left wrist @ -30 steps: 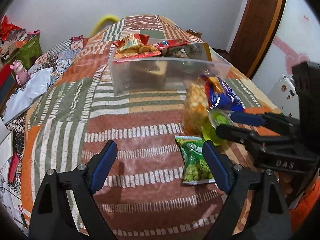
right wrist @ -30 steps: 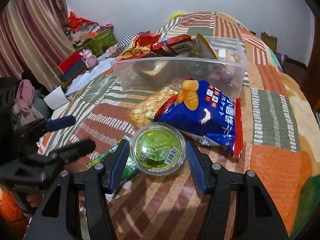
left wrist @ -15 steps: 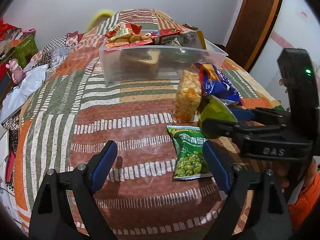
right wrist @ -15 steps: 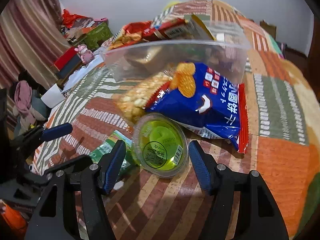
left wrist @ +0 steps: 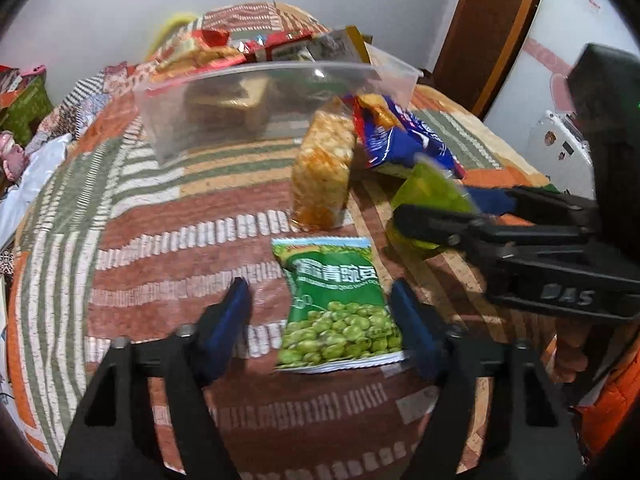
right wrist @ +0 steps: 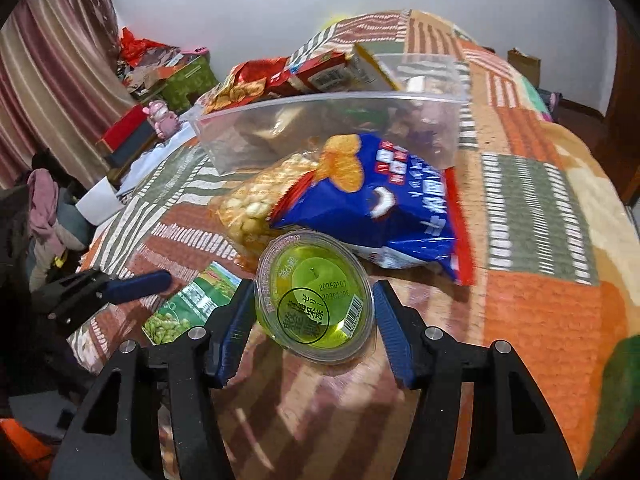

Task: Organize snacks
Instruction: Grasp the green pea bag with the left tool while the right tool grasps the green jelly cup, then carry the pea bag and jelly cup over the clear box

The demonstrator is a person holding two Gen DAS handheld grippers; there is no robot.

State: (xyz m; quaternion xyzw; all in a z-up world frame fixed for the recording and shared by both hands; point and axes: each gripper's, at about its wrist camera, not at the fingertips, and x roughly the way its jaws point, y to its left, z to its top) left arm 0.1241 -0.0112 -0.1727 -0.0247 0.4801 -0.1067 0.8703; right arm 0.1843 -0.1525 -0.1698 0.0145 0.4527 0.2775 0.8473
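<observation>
My right gripper (right wrist: pixel 314 312) is shut on a green jelly cup (right wrist: pixel 314 308) and holds it tilted just above the bed; the cup also shows in the left wrist view (left wrist: pixel 430 196). My left gripper (left wrist: pixel 322 308) is open, its fingers either side of a green pea packet (left wrist: pixel 340 312), also seen in the right wrist view (right wrist: pixel 180 312). A clear plastic bin (left wrist: pixel 256 96) with several snack packs stands further back. A bag of orange puffs (left wrist: pixel 324 172) and a blue cracker bag (right wrist: pixel 384 208) lie in front of it.
The snacks lie on a striped patchwork bedspread (left wrist: pixel 132 240). A wooden door (left wrist: pixel 496 24) is at the right. Boxes, clothes and a pink toy (right wrist: pixel 162 118) sit on the floor left of the bed. The right gripper's body (left wrist: pixel 532 248) reaches in beside the pea packet.
My right gripper closed on the jelly cup and lifted and tilted it. My left gripper moved forward and right until its fingers straddle the pea packet.
</observation>
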